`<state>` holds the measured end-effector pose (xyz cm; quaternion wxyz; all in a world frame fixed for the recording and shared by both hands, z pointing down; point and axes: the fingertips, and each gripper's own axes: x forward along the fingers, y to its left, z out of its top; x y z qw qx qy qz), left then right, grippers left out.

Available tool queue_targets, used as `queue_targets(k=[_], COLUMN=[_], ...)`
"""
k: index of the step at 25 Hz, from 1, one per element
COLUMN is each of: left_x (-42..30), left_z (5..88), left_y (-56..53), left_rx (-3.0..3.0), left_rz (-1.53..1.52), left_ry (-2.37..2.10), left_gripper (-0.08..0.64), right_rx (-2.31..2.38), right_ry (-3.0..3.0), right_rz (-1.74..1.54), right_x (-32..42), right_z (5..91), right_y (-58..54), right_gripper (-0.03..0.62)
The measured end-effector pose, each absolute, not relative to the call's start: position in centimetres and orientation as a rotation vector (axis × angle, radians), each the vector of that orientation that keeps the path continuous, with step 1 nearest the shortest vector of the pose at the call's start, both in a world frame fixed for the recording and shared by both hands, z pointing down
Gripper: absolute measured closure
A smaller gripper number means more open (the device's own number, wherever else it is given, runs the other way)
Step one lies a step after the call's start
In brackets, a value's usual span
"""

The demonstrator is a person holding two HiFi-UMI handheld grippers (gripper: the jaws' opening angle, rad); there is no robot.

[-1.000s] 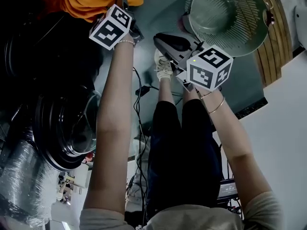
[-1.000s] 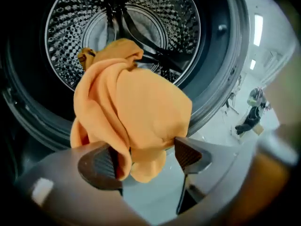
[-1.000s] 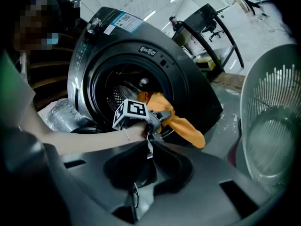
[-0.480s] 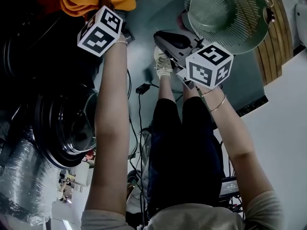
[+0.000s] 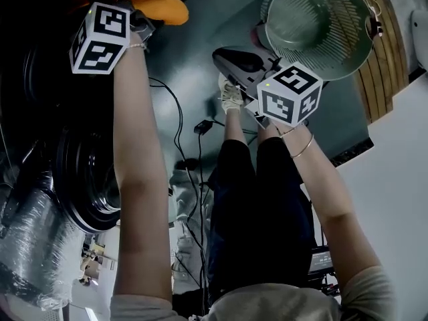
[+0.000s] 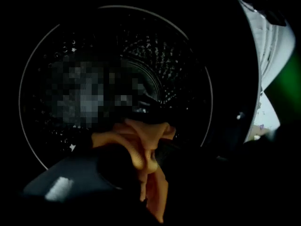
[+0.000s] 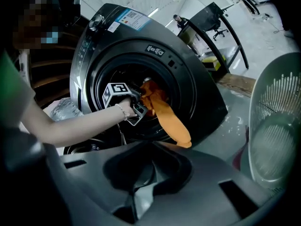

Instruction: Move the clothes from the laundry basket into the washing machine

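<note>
Pinching an orange garment (image 7: 170,119), the left gripper (image 6: 145,168) has just closed its jaws on it at the washing machine (image 7: 197,93) door opening, cloth hanging over the rim. Right gripper (image 7: 141,187) hovers near the laundry basket (image 7: 275,126), jaws pressed together, nothing between.

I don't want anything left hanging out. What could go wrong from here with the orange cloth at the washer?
1. The left gripper, jaws just closed on the cloth, grips it bunched. Its tail hangs outside the washer's opening and may snag the rim or stay out.
2. The open door stands close beside the left arm, which might knock it.
</note>
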<state>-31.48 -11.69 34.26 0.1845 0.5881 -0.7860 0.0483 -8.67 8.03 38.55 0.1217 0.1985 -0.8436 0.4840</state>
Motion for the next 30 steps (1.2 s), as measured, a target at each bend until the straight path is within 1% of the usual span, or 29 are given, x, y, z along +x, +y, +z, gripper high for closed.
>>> queue_targets(k=[1,5,7,15,19,24,27,28,30], left_x=[-31.5,-30.5,-30.0,-26.8,-24.4,-24.0,-24.4,-24.8,-25.7], left_z=[34.9,39.0,40.2,42.3,46.8,51.0,51.6,51.6,51.4], left_y=[-12.0,-11.7,-10.9,-4.4,-1.5,-2.2,-2.3,-2.1,-1.6], left_rx=[1.639,1.554,1.535,1.492,1.439,1.353,1.297,1.272,1.22], left_rz=[0.163,0.271,0.302,0.343,0.44,0.474,0.532,0.559,0.565], left_ry=[-2.203,-2.093,-2.057,-2.005,-1.918,-1.888,-1.93,-1.947,-1.965], left_gripper=[0.466,0.372,0.34,0.319,0.317,0.281,0.281,0.304,0.429], right_rx=[0.577,0.573,0.572,0.551,0.56,0.546,0.547,0.548,0.544], right_ry=[-2.463,-2.454,-2.451,-2.455,-2.44,-2.438,-2.444,-2.444,-2.445], right_rz=[1.412,1.429,1.435,1.444,1.437,1.446,1.455,1.46,1.466], right_x=[-8.7,-8.7,-8.6,-7.9,-7.5,-7.8,-8.1,-8.2,-8.5], right_z=[38.6,38.9,38.9,38.8,39.3,40.1,40.4,40.4,40.3], right_y=[8.0,8.2,8.3,8.6,8.8,8.8,8.6,8.6,8.6], right_gripper=[0.561,0.561,0.561,0.561,0.561,0.561,0.561,0.561,0.561])
